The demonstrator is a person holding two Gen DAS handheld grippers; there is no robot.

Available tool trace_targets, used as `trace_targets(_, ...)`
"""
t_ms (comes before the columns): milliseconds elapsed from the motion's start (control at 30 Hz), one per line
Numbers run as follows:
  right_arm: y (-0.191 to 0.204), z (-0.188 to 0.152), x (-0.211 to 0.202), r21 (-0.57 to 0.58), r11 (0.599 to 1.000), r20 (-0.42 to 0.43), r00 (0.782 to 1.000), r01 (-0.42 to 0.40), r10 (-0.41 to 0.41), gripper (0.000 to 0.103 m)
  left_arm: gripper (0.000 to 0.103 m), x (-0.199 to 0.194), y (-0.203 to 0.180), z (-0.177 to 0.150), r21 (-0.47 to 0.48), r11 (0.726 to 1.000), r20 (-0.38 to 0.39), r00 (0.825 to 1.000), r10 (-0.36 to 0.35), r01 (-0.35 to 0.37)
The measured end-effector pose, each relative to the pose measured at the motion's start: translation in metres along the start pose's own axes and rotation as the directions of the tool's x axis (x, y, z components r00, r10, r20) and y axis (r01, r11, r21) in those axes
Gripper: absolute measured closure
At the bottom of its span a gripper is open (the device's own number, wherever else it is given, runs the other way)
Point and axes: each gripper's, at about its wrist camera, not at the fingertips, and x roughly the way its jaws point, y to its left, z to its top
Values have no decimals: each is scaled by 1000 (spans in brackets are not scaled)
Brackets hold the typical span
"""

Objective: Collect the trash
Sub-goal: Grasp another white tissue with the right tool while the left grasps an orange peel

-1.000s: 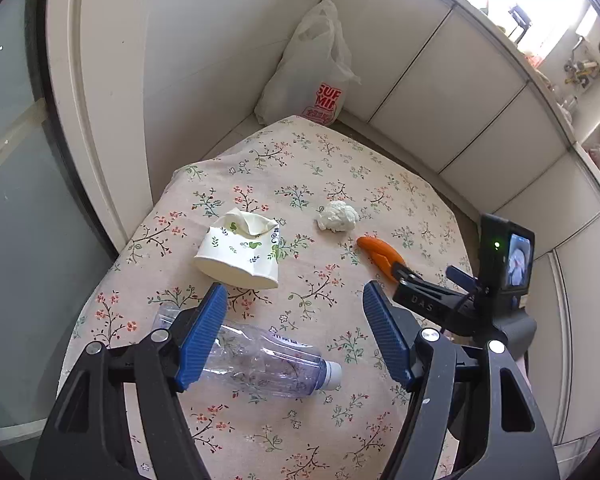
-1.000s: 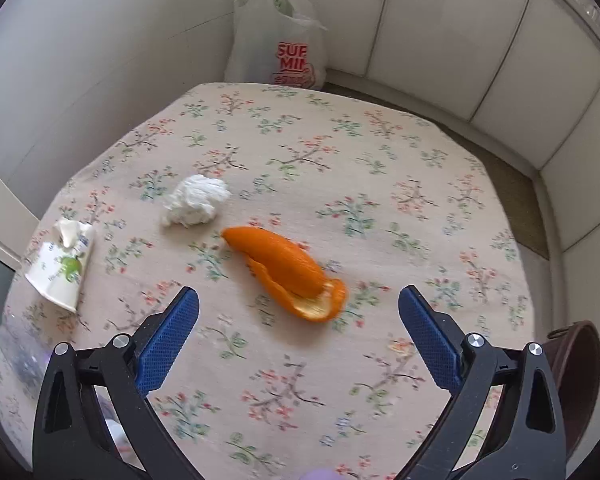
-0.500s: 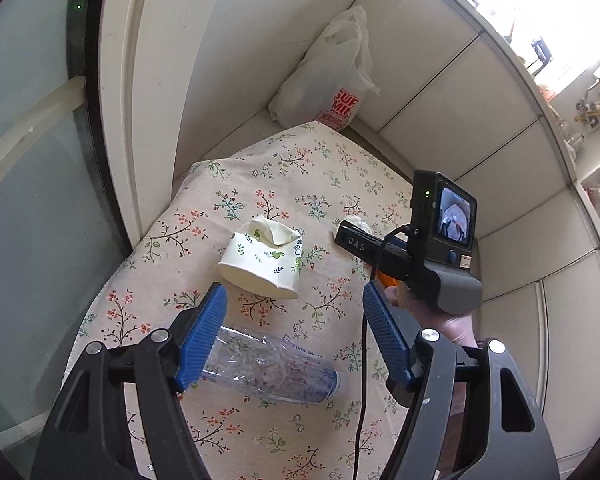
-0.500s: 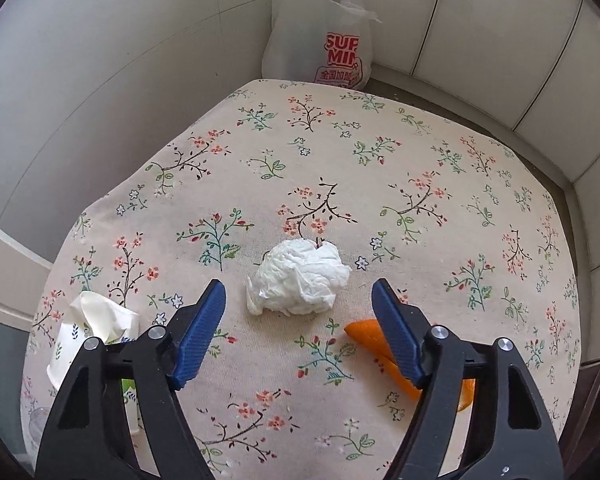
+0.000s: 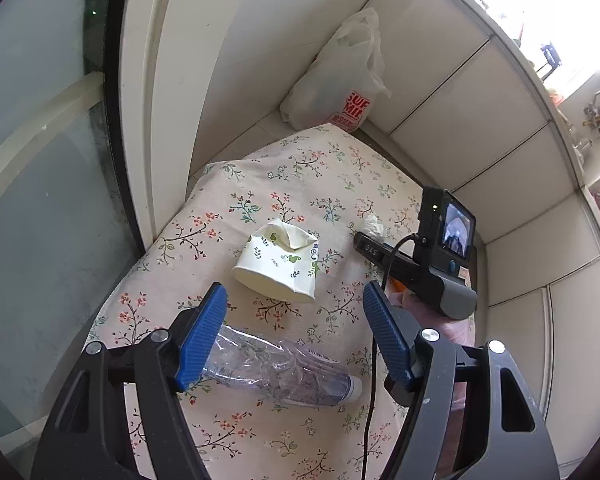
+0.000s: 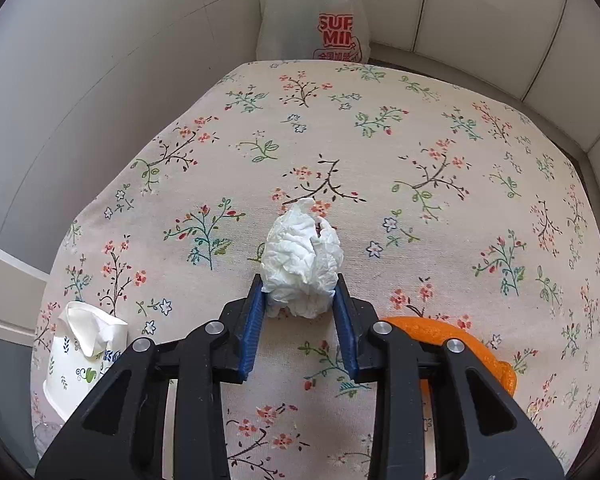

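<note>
Right gripper [image 6: 300, 300]: jaws just closed onto the crumpled tissue [image 6: 302, 264] between its pads, orange peel [image 6: 452, 340] just right. Lift straight, keeping the squeeze, toward the plastic bag [image 6: 312, 20] far ahead. Left gripper [image 5: 296, 320]: wide, empty, over the plastic bottle [image 5: 284, 372].

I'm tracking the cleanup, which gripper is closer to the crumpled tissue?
Right. The right gripper has just closed its pads on the crumpled tissue; the left gripper hovers open over the plastic bottle.
</note>
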Motion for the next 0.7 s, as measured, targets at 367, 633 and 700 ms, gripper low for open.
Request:
trace_targets(367, -76, -30, -84, 71, 998, 134, 991, 1, -10, 72, 34, 37, -47, 0, -6, 999, -18, 999, -39, 38)
trace_targets(633, -137, -76, -164, 111, 993, 219, 974, 38, -62, 71, 34, 99, -124, -19, 94, 994, -98, 994, -40, 49)
trace_targets(700, -155, -90, -180, 141, 990, 225, 973, 29, -60, 71, 34, 116, -142, -24, 115, 993, -110, 994, -26, 39)
